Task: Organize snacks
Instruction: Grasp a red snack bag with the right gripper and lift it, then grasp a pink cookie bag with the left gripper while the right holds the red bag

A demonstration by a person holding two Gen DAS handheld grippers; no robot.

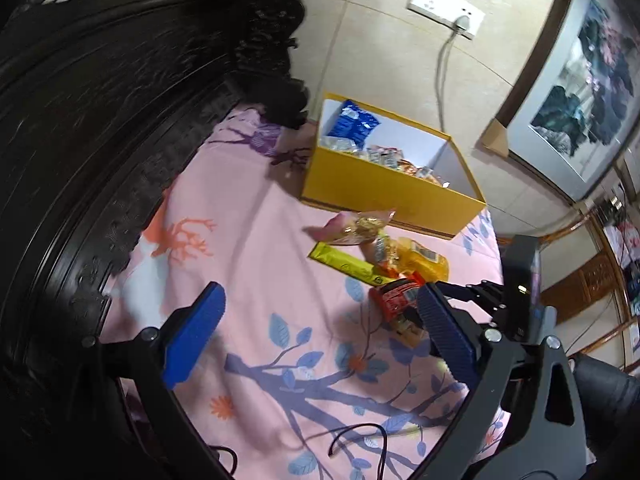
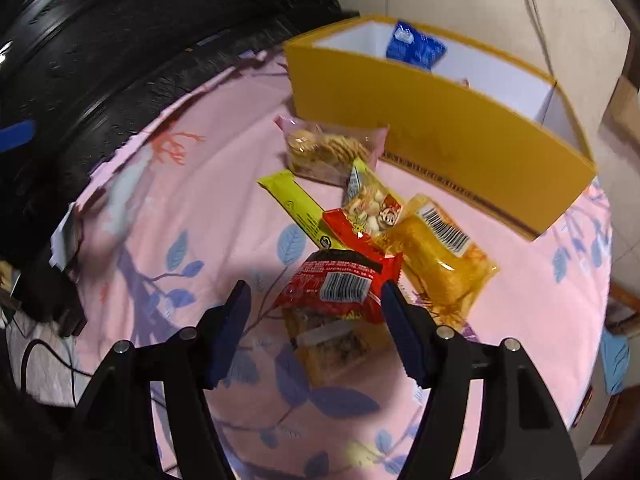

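My left claw (image 1: 320,320) hangs spread and empty over the pink bedsheet (image 1: 248,208), parked clear of the pile at my two o'clock. My right claw (image 2: 314,304), also spread, straddles the red snack packet (image 2: 340,284) without touching it, lined up to pinch. Beyond, at twelve to one o'clock, the yellow box (image 2: 440,120) waits, already holding a blue bag (image 2: 414,50).
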